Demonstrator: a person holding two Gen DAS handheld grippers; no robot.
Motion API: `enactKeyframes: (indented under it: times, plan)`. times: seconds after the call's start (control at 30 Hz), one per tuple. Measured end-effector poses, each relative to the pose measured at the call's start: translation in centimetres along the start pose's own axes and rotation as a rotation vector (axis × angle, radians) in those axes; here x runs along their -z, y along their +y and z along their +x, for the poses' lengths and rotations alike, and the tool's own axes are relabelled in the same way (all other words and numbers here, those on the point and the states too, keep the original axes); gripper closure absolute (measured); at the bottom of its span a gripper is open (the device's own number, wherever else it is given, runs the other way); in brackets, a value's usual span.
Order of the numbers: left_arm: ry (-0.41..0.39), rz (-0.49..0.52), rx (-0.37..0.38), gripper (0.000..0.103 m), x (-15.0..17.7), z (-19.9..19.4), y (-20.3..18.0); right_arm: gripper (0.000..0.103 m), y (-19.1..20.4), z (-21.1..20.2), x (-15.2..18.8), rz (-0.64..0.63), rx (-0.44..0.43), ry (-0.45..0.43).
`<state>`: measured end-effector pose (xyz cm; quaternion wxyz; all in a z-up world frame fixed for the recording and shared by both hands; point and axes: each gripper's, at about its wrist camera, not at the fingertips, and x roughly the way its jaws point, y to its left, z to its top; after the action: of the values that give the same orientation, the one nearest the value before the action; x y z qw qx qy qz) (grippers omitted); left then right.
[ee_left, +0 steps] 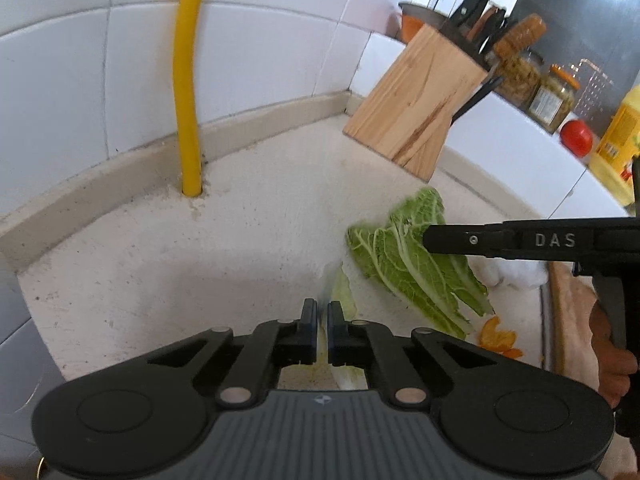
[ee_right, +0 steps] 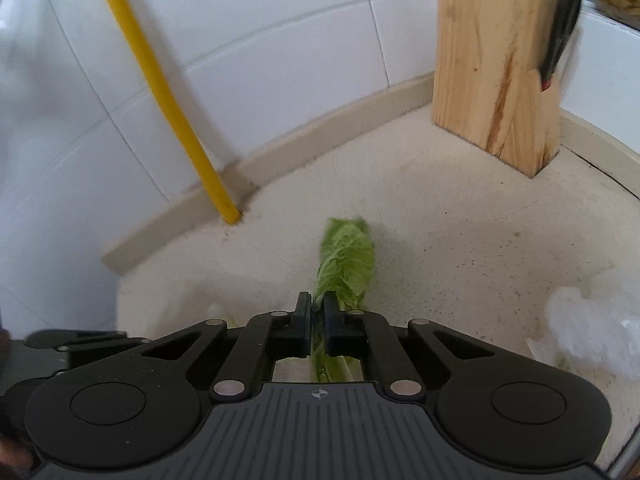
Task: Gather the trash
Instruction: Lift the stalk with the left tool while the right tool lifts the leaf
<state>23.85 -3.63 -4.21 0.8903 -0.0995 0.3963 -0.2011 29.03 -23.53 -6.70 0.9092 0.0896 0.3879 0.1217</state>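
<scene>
White tiles are backing the speckled tabletop [ee_left: 160, 264]. Each hand-held gripper, left [ee_left: 323, 312] and right [ee_right: 317, 304], is pinching a cabbage leaf [ee_left: 416, 264] lying there; both should be lifting slowly, keeping limp leaves from tearing.

The counter [ee_left: 224, 248] was a pale, speckled stone surface, grubby in places, with a low beige upstand running along the white tiled wall. A yellow pipe [ee_left: 188, 128] came down the wall and met the counter at the upstand — grit had gathered round its foot. In the corner stood a wooden knife block [ee_left: 416, 100], resting directly on the stone. Green cabbage leaves [ee_left: 416, 264] lay near the front, with a paler leaf piece [ee_left: 344, 296] just beside them. Scraps of orange peel [ee_left: 498, 336] sat close to the leaves, and a crumpled clear plastic bag [ee_right: 592, 328] lay on the counter to the right — its outline blurred.
</scene>
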Motion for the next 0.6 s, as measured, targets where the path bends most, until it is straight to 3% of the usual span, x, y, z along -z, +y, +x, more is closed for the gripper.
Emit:
enactKeyframes:
  times: [0.3, 0.4, 0.47, 0.53, 0.6]
  plan:
    - [-0.048, -0.01, 0.027, 0.103, -0.3, -2.0, 0.6, 0.095, 1.8, -2.8, -0.7, -0.006, -0.032, -0.076]
    - [-0.012, -0.01, 0.032, 0.103, -0.1, -1.5, 1.1, 0.095, 2.3, -3.4, -0.8, -0.025, -0.027, -0.089]
    - [0.002, -0.03, 0.008, 0.096, 0.2, -1.0, 2.0, 0.095, 2.2, -3.1, -0.8, -0.018, -0.015, -0.082]
    - [-0.003, -0.086, -0.044, 0.068, 0.5, -0.8, 3.2, 0.095, 2.2, -2.8, -0.5, -0.017, -0.006, -0.073]
    - [0.01, -0.172, -0.044, 0.061, 0.5, -0.3, 4.3, 0.095, 2.2, -2.4, 0.0, -0.012, -0.006, -0.062]
